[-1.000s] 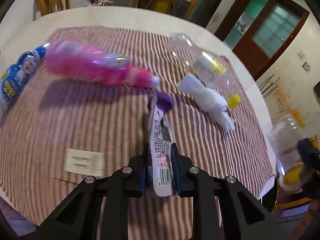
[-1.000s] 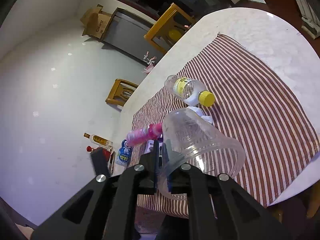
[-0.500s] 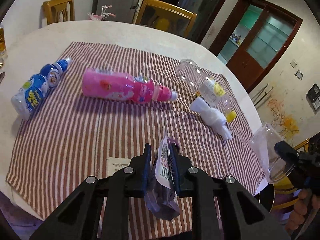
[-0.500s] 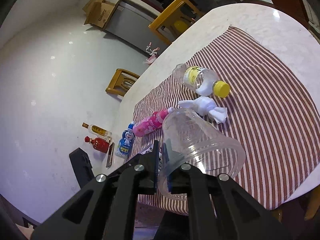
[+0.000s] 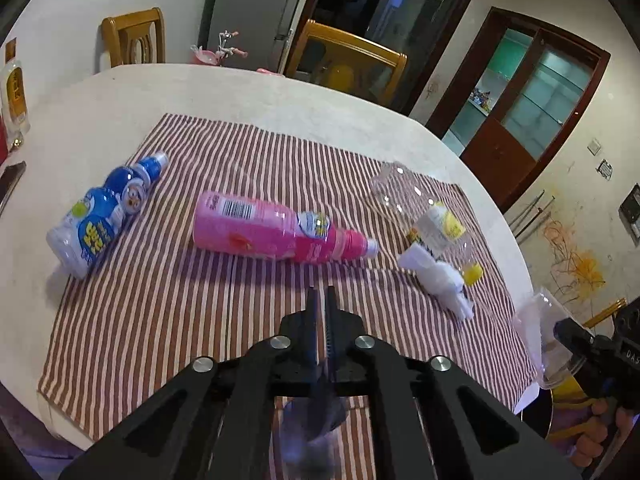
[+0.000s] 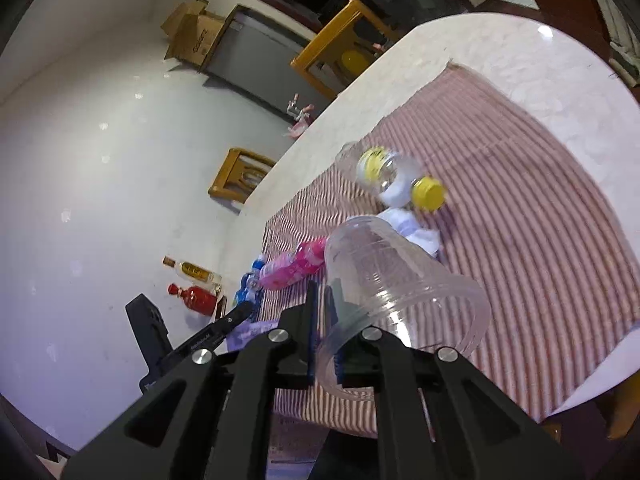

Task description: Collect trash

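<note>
Left gripper (image 5: 321,300): jaws pressed together, tips bare. A blurred purple wrapper (image 5: 312,420) hangs below the jaws, near their base. It looks pinched there, though the blur makes the contact hard to confirm.

Right gripper (image 6: 323,300): jaws nearly closed, clamped on the wall of a clear plastic cup (image 6: 400,292) near its rim. The cup lies on its side in the grip, held just off the table's (image 5: 280,96) near edge.

On the striped cloth (image 5: 160,300), all lying flat:
- 1 pink bottle (image 5: 276,232), mid-cloth, neck pointing right.
- 1 blue-and-white bottle (image 5: 100,220) at the cloth's left edge, well apart from the pink one.
- 1 clear bottle with a yellow cap (image 5: 432,220) on the right side.
- 1 crumpled white tissue (image 5: 436,280), touching or just beside the clear bottle's cap end.

The left wrist view also catches the cup at far right, beyond the cloth's corner, with fingers (image 5: 600,440) of the person's hand wrapped round the right gripper's handle below it.

Table's far left edge: 1 amber bottle (image 6: 192,270) and 1 red bottle (image 6: 194,298).

2 wooden chairs (image 5: 134,38) stand behind the table.
</note>
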The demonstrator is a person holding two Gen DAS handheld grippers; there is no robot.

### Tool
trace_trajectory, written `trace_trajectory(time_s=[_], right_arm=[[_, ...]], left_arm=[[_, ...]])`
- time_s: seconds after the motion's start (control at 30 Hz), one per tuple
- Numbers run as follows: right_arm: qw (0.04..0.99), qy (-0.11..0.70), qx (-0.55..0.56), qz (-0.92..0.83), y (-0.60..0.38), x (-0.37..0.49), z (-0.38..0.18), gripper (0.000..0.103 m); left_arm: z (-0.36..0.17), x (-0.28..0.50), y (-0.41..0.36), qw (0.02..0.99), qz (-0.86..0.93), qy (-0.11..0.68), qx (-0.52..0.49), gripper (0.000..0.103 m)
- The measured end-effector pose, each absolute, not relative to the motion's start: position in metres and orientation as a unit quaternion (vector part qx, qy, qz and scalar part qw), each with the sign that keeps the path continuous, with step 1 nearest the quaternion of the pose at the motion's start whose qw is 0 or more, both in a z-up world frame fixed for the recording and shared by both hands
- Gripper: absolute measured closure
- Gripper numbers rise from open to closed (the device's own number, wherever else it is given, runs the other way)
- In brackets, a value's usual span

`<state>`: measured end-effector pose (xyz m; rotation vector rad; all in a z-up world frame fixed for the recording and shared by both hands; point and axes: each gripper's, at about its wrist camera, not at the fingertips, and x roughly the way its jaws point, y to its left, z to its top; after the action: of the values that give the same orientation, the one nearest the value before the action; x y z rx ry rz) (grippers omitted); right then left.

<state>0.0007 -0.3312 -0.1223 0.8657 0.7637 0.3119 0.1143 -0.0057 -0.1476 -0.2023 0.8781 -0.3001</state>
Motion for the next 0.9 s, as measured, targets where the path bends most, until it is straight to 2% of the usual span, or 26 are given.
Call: trace_trajectory(time_s=[0.17, 0.2, 0.23, 0.27, 0.3, 0.33, 0.4, 0.47, 0.57, 0.73, 0.8, 0.9], right_arm=[[0.83, 0.347, 0.422, 0.107, -0.362, -0.009, -0.125, 0.094], [0.831, 0.345, 0.424, 0.102, -0.365, -0.011, -0.125, 0.094], [0.831, 0.344, 0.425, 0.101, -0.367, -0.012, -0.125, 0.094], [0.832, 0.343, 0.425, 0.102, -0.367, -0.012, -0.125, 0.094], [0.832, 0.343, 0.424, 0.103, -0.367, -0.012, -0.125, 0.094], [0.831, 0.343, 0.424, 0.105, -0.367, -0.012, -0.125, 0.094], [0.83, 0.345, 0.425, 0.11, -0.365, -0.009, -0.126, 0.095], [0.827, 0.349, 0.424, 0.115, -0.361, -0.006, -0.128, 0.095], [0.825, 0.353, 0.423, 0.126, -0.354, -0.001, -0.129, 0.095], [0.826, 0.357, 0.418, 0.128, -0.348, 0.002, -0.127, 0.095], [0.826, 0.357, 0.416, 0.128, -0.347, 0.002, -0.125, 0.095], [0.828, 0.356, 0.414, 0.129, -0.347, 0.0, -0.122, 0.094]], left_arm=[[-0.142, 0.124, -0.014, 0.893, -0.151, 0.417, -0.082, 0.102], [-0.144, 0.126, -0.014, 0.891, -0.157, 0.418, -0.079, 0.101], [-0.145, 0.126, -0.015, 0.89, -0.161, 0.419, -0.075, 0.094], [-0.147, 0.126, -0.014, 0.888, -0.174, 0.421, -0.063, 0.082], [-0.148, 0.123, -0.013, 0.886, -0.187, 0.422, -0.049, 0.045], [-0.149, 0.117, -0.01, 0.886, -0.2, 0.417, -0.028, 0.023], [-0.149, 0.105, -0.005, 0.887, -0.219, 0.407, 0.02, 0.021], [-0.156, 0.093, 0.0, 0.87, -0.24, 0.42, 0.099, 0.014], [-0.171, 0.073, 0.0, 0.843, -0.249, 0.42, 0.225, 0.013], [-0.207, 0.027, -0.024, 0.795, -0.264, 0.332, 0.434, 0.013], [-0.222, 0.031, -0.029, 0.781, -0.259, 0.331, 0.462, 0.013], [-0.226, 0.047, -0.027, 0.787, -0.271, 0.34, 0.437, 0.014]])
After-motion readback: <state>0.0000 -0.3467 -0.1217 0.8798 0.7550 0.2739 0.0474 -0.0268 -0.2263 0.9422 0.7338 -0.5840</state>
